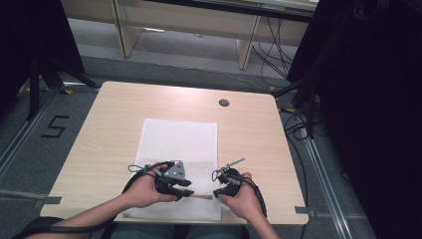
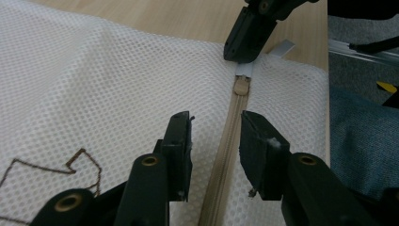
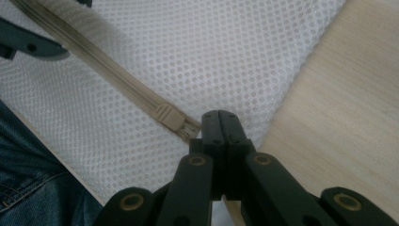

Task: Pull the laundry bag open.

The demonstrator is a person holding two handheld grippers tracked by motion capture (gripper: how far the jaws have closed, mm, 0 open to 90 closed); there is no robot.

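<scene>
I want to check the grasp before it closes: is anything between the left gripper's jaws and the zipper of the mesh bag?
Nothing visible stands in the way. The left gripper has its jaws on either side of the beige zipper of the white mesh bag, not yet pressing on it. The right gripper is shut on the zipper pull farther along.

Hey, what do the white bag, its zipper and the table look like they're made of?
White bag: looks like synthetic mesh fabric, matte, with a regular pattern of small holes throughout.
Zipper: beige woven tape with a matching slider, probably plastic given its dull, even colour.
Table: light wood-grain top, smooth, likely laminate rather than solid wood.
</scene>
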